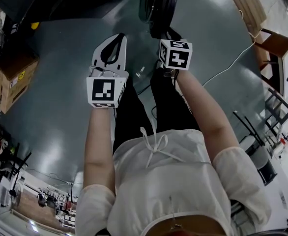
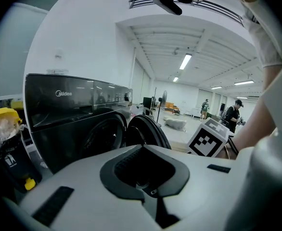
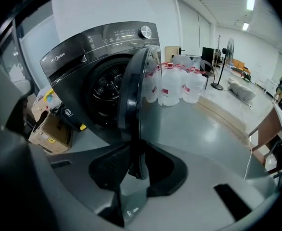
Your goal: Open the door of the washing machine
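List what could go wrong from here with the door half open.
1. The right tool grips only the thin rim of the washing machine door, so it could slip off if pulled at an angle.
2. Large water bottles stand beside the machine on the door's far side, and a full swing might knock them.

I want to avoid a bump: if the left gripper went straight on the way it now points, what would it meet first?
Most likely the open door of the washing machine, which stands straight ahead of the left gripper. Depth is hard to judge from this view.
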{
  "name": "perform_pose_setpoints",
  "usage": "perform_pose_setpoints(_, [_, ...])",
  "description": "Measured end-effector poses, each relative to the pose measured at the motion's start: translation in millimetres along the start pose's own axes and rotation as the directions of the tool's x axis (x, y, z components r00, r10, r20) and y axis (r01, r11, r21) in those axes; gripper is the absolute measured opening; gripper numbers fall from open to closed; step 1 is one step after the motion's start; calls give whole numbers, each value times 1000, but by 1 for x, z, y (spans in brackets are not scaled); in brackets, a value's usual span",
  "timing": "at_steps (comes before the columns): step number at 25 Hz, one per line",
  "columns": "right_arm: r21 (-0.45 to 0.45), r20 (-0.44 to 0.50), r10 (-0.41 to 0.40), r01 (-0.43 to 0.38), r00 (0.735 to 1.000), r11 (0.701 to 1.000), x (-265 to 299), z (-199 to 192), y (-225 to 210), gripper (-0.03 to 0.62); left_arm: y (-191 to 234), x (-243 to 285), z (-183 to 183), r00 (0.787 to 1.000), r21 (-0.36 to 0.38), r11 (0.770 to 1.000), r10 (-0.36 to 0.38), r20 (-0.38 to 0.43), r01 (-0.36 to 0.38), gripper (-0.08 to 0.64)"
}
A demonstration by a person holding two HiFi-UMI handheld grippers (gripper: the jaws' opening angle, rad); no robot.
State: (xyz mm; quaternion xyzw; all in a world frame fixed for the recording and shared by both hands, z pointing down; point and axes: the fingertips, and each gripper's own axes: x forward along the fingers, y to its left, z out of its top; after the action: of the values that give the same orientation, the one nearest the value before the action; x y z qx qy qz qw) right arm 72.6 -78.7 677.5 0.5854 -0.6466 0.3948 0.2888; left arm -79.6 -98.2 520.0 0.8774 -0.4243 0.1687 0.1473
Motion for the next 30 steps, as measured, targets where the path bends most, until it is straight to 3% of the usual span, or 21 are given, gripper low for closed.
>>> perform_pose_setpoints(10, [-105,-31,-18,14,999,994,-20,4,-103,77,-69,48,16,1000,23,1000,8,14,-8,22])
perform_pose_setpoints(15, [-176,-67,-39,26,997,984,-29,15,-152,75,-92,77,24,999,19,999,-42,-1,42,22])
perform_pose_setpoints(17, [-174,-84,-59,44,995,984,-29,16,-168,77,-96,91,27,998,10,998,-67,-6,67,21])
perform_pose_setpoints(21, [-148,-123,-78,59,989,987,-27,22,-195,83,-106,117,47,994,63,992,-108,-16,108,22])
perform_pose_setpoints(30, [-183,-152,-25,-3,988,983,-26,44,-245,88,-147,163,77,993,66,991,-117,12,116,21])
